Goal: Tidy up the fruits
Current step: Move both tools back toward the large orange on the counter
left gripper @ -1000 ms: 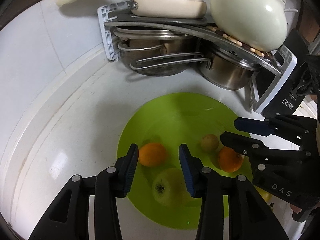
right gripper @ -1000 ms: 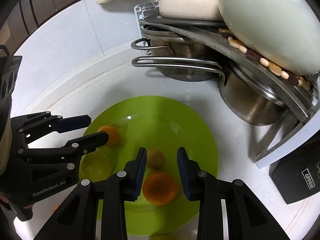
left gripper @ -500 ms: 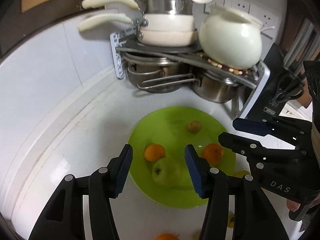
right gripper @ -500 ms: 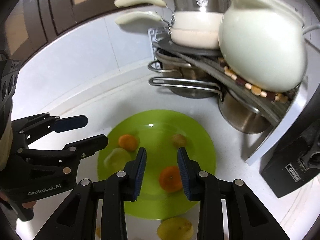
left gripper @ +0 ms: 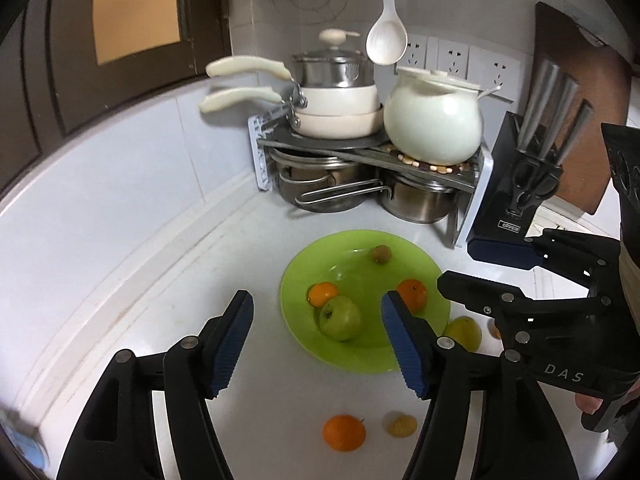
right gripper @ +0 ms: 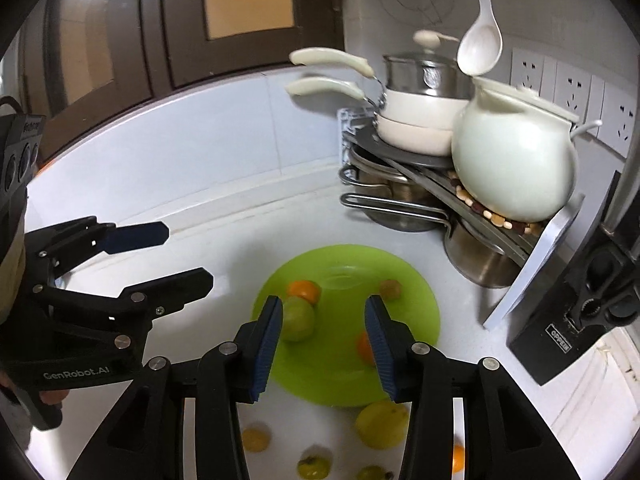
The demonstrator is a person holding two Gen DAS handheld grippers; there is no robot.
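A lime green plate [left gripper: 432,280] [right gripper: 416,292] lies on the white counter. It holds a green apple [left gripper: 340,318] [right gripper: 297,319], two oranges [left gripper: 322,294] [left gripper: 412,294] and a small brown fruit [left gripper: 381,254] [right gripper: 390,289]. My left gripper [left gripper: 316,332] hovers above the plate's near side, its jaws opening, nothing between them. My right gripper [right gripper: 320,344] hangs over the plate too, jaws opening and empty. Loose fruit lies on the counter in front: an orange [left gripper: 344,432], a small yellow fruit [left gripper: 400,424] and a yellow-green fruit [left gripper: 463,332] [right gripper: 382,420].
A corner rack [left gripper: 360,148] with cream pans, steel pots and a white ceramic pot [left gripper: 434,120] stands behind the plate. A black knife block [left gripper: 516,184] is at the right. A white ladle [left gripper: 386,40] hangs above. More small fruits [right gripper: 314,466] lie near the front edge.
Both grippers have risen and pulled back from the plate while their jaws widened. The apple and an orange they hovered over now rest on the plate. Loose fruit on the counter has come into view.
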